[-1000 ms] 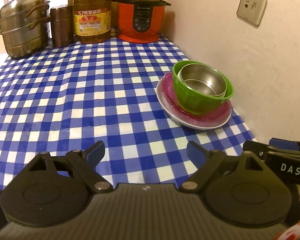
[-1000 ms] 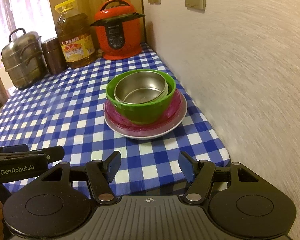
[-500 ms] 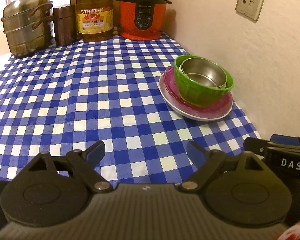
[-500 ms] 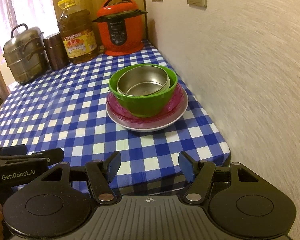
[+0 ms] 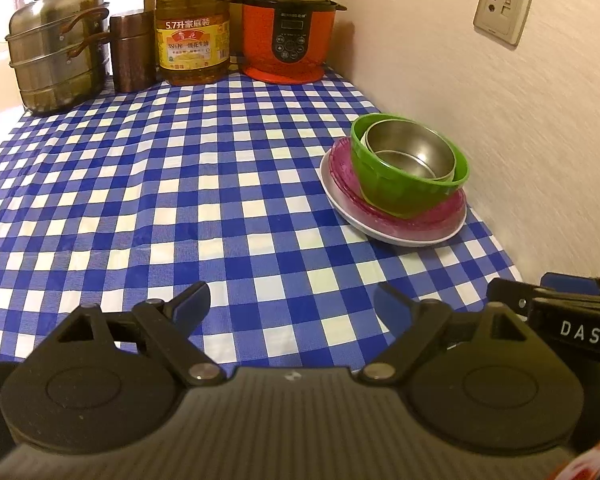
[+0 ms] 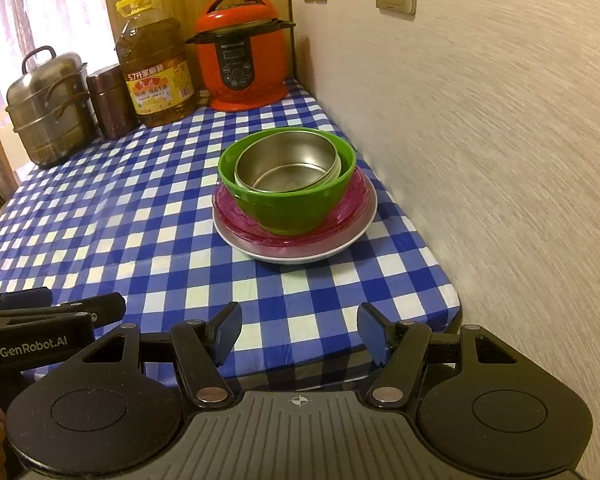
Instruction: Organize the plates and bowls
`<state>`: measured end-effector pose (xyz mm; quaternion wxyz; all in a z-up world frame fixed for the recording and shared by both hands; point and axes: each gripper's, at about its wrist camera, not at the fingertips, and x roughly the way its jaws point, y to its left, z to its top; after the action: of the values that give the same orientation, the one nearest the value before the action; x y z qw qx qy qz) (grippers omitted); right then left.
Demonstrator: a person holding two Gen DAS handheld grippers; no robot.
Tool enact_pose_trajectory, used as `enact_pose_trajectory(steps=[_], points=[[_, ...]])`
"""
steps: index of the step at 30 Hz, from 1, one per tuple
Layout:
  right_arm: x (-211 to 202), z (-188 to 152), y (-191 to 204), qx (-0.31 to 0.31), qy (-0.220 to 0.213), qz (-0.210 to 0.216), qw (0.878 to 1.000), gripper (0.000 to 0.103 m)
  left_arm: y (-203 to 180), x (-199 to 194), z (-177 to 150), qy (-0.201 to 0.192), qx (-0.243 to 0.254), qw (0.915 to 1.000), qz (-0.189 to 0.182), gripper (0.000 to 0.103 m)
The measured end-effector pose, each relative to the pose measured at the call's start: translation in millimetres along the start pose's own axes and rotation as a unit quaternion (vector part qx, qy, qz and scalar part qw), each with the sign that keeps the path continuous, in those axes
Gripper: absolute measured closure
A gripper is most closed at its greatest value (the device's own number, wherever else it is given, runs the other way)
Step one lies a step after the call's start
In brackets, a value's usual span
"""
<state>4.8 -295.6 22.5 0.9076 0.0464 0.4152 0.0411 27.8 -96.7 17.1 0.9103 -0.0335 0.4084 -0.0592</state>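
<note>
A steel bowl [image 5: 412,150] [image 6: 288,164] sits inside a green bowl [image 5: 396,192] [image 6: 296,208], which sits on a pink plate [image 5: 428,216] [image 6: 356,200] stacked on a white plate [image 5: 400,236] [image 6: 300,254], near the wall on the right of the checked table. My left gripper [image 5: 292,304] is open and empty, low over the table's front edge, left of the stack. My right gripper [image 6: 300,332] is open and empty, at the table's front edge in front of the stack.
At the back stand a steel steamer pot [image 5: 56,52] [image 6: 48,108], a brown canister [image 5: 132,52] [image 6: 110,100], an oil bottle [image 5: 192,28] [image 6: 156,68] and a red pressure cooker [image 5: 288,28] [image 6: 240,56]. The wall [image 6: 480,140] runs along the table's right side.
Both grippers have drawn back and risen a little from the stack, which looks slightly farther away. The jaws stay open and the dishes have not moved.
</note>
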Motion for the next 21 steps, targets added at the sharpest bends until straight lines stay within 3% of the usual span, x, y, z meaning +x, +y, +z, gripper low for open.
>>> enact_pose_trajectory(steps=[21], points=[[0.8,-1.2,-0.6,0.002,-0.001,0.0,1.0,0.039,-1.3,-0.2,-1.3,0.001,0.001,1.0,0.0,0.015]])
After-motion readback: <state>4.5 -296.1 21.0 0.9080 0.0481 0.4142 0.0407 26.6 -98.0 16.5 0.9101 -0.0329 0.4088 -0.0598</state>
